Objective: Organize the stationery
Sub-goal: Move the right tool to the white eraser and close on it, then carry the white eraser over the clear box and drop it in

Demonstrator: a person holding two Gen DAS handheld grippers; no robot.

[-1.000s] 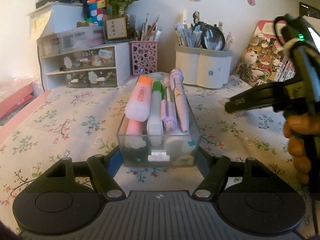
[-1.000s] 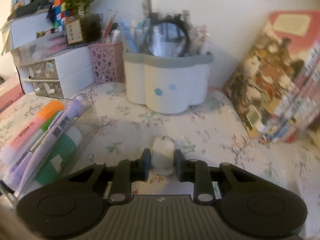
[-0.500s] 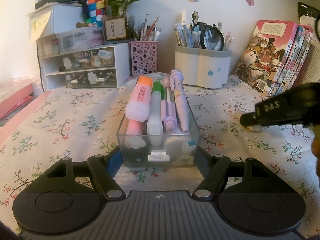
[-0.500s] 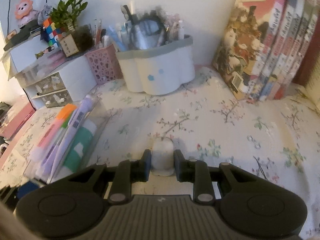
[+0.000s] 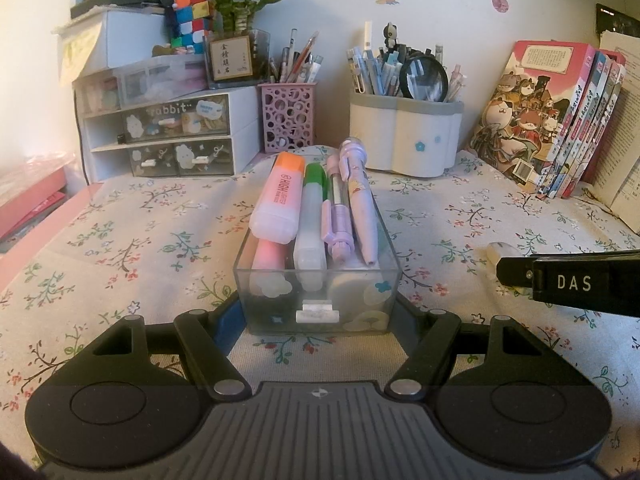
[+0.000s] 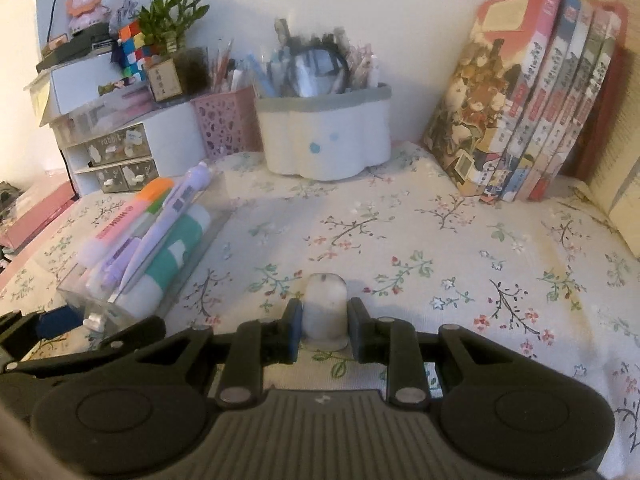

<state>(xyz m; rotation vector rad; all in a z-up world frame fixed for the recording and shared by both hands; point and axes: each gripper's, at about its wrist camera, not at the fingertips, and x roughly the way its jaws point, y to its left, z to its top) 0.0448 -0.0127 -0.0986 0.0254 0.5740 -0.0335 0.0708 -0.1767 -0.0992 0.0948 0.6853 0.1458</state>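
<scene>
Two grippers work over the flowered tablecloth (image 6: 400, 216); the left gripper (image 5: 318, 308) clamps the clear tray (image 5: 318, 280) of pens steady; the right gripper (image 6: 323, 322) pinches the small eraser (image 6: 324, 304), which should probably be carried level to the tray's free end before release.
</scene>
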